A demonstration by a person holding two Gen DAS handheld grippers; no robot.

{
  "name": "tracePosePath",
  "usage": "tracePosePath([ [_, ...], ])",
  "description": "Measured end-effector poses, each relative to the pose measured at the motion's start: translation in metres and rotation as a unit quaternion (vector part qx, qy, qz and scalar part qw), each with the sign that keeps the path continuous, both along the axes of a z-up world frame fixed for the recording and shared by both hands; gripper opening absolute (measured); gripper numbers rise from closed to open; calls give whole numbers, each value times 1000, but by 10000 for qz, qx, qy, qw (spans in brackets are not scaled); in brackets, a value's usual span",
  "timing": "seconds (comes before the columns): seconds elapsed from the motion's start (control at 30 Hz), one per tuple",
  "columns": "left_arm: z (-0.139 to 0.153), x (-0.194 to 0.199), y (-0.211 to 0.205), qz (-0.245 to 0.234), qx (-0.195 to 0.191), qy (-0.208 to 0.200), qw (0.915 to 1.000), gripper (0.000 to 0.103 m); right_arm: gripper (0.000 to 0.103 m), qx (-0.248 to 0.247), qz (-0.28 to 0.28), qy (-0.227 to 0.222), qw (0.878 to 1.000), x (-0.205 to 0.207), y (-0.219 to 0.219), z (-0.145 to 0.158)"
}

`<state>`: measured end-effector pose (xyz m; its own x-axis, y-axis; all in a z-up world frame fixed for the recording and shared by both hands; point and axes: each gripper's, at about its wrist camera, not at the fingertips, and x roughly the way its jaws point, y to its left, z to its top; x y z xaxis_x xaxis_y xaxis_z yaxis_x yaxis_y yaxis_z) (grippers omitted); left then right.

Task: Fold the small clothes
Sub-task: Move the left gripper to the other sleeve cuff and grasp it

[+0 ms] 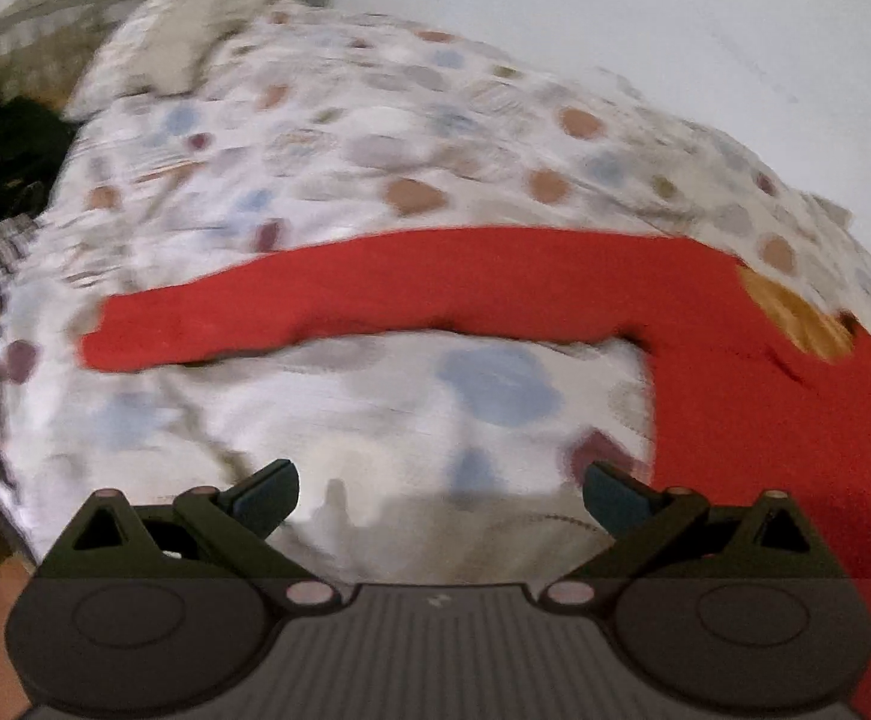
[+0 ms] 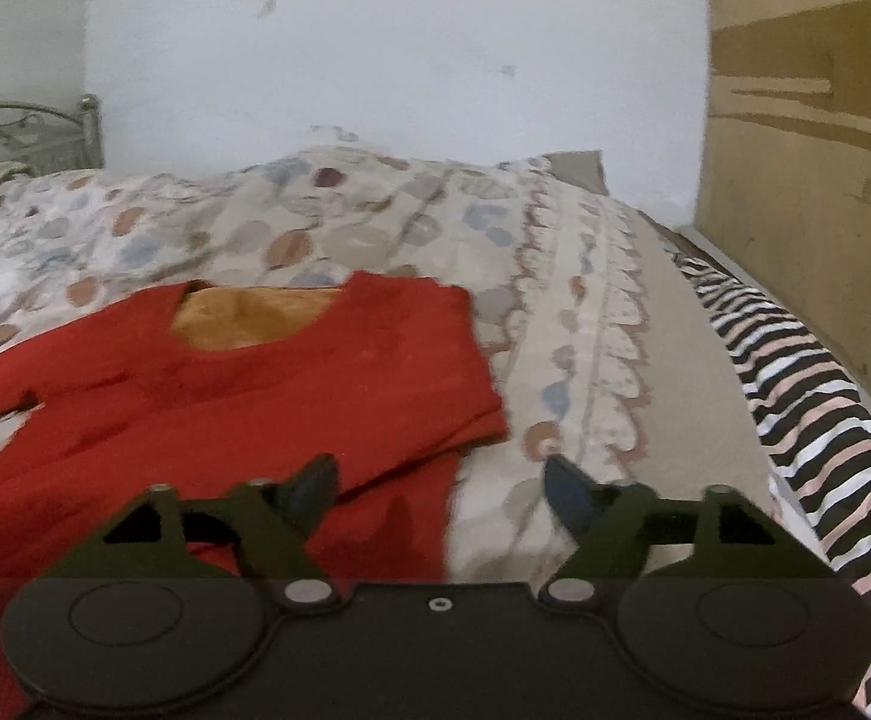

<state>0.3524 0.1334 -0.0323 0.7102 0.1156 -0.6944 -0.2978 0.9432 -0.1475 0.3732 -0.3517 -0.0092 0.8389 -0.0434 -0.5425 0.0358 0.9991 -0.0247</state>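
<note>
Presently:

1. Left tongs (image 1: 440, 495) — spread wide, holding nothing; right tongs (image 2: 440, 489) likewise, over the garment's edge.
2. Red top (image 2: 225, 396) — flat on the bed (image 2: 585, 300); unfolded sleeve (image 1: 345, 306) runs crosswise ahead of the left tongs, which are nearer it.
3. Writing, labels: none legible.
</note>
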Motion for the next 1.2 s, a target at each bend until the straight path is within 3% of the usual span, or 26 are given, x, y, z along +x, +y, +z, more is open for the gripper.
tracePosePath([
  [0.07, -1, -5, 26, 308, -51, 14, 9995, 103, 98, 2, 159, -36, 9999, -10, 14, 0],
  [0.13, -2, -15, 53, 641, -168, -83, 9978, 103, 102, 8, 271, -13, 9996, -20, 32, -2],
  [0.33, -7, -39, 126, 1477, -693, -542, 9851, 103, 102, 62, 596, 71, 9982, -47, 79, -9],
  [0.57, -21, -11, 169, 1683, -1478, -817, 9712, 103, 102, 28, 802, 141, 9967, -66, 113, -18],
  [0.67, -31, 10, 175, 1741, -1602, -732, 9688, 103, 102, -81, 766, 192, 9968, -66, 116, -22],
  [0.8, -51, 29, 188, 2285, -1683, -317, 9584, 98, 102, 64, 604, 276, 9978, -63, 109, -28],
  [0.9, -59, 33, 197, 2599, -1738, -277, 9495, 83, 102, 94, 529, 275, 9982, -63, 105, -30],
  [0.93, -59, 33, 198, 2672, -1695, -298, 9482, 74, 102, 68, 518, 272, 9983, -64, 104, -31],
  [1.0, -57, 34, 201, 2833, -1627, -272, 9447, 54, 102, 18, 508, 277, 9983, -64, 103, -33],
  [1.07, -57, 33, 204, 2984, -1606, -341, 9402, 22, 102, 28, 489, 280, 9984, -63, 101, -35],
  [1.13, -51, 30, 205, 2980, -1628, -683, 9381, 17, 102, 68, 475, 260, 9985, -63, 101, -36],
  [1.2, -38, 27, 198, 2813, -1281, -1115, 9445, 14, 102, 86, 476, 227, 9986, -64, 101, -36],
])
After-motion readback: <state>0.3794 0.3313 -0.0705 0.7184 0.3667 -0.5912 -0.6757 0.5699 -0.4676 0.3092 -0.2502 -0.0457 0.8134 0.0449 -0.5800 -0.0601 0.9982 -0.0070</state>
